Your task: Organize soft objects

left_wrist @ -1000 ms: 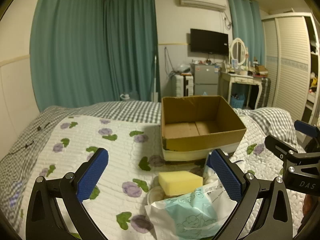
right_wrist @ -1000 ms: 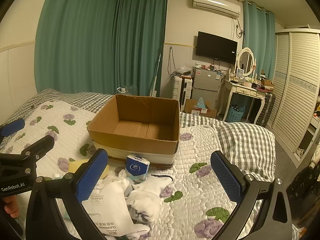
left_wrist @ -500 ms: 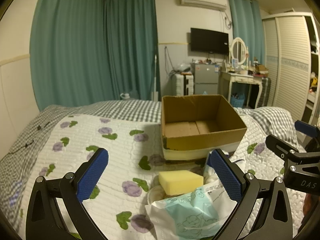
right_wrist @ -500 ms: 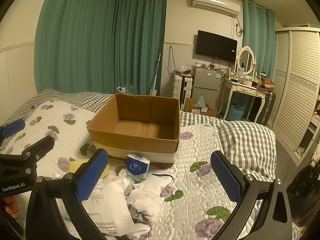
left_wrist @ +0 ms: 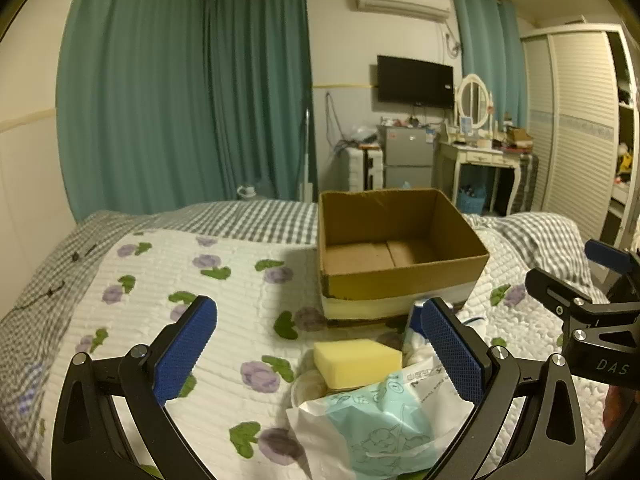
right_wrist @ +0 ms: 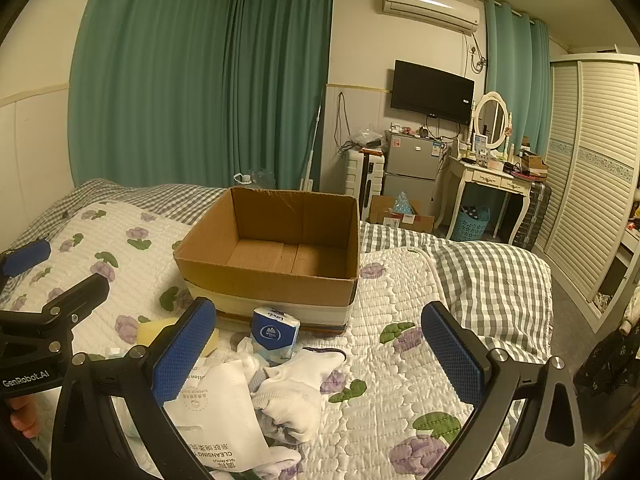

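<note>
An open, empty cardboard box (left_wrist: pixel 400 256) (right_wrist: pixel 276 256) stands on the bed. In front of it lies a pile of soft things: a yellow sponge (left_wrist: pixel 356 362) (right_wrist: pixel 154 330), a white and teal wipes pack (left_wrist: pixel 376 428), a white cleansing-towel pack (right_wrist: pixel 224 416), a blue tissue pack (right_wrist: pixel 275 334) and white socks (right_wrist: pixel 296 388). My left gripper (left_wrist: pixel 320 354) is open and empty, held above the sponge and pack. My right gripper (right_wrist: pixel 320 354) is open and empty above the socks. Each gripper shows at the edge of the other's view.
The bed has a white quilt with purple flowers (left_wrist: pixel 200 280) and a grey checked blanket (right_wrist: pixel 492 280). Beyond the bed are teal curtains (left_wrist: pixel 180 100), a small fridge (right_wrist: pixel 410 168), a white dressing table (right_wrist: pixel 492 176) and a louvred wardrobe (right_wrist: pixel 592 160).
</note>
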The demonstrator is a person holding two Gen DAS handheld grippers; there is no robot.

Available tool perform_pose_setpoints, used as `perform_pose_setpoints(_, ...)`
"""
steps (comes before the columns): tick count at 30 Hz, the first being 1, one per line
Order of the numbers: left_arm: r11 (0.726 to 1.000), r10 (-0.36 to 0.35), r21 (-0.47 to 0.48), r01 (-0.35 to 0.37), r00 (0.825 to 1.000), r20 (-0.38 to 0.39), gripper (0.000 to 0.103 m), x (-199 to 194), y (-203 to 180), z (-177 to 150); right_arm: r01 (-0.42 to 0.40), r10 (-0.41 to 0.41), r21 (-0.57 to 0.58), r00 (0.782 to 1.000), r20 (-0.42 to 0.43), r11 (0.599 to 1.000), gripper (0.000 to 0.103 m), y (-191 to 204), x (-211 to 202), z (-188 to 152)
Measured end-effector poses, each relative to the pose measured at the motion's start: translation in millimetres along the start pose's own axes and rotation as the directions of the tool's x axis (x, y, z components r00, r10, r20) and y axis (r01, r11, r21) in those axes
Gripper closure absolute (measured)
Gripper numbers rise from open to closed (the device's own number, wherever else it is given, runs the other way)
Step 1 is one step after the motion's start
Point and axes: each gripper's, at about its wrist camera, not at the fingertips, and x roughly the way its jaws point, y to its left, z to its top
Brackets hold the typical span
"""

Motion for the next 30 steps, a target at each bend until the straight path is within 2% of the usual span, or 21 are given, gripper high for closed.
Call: perform_pose_setpoints(30,1.000,-0.006,-0.006,0.006,1.000,0.001,0.000,-0.8,-1.7,-0.1,-0.009,0.009,-0.004,1.000,-0.003,1.000,0.000,1.9,-1.4,-0.1)
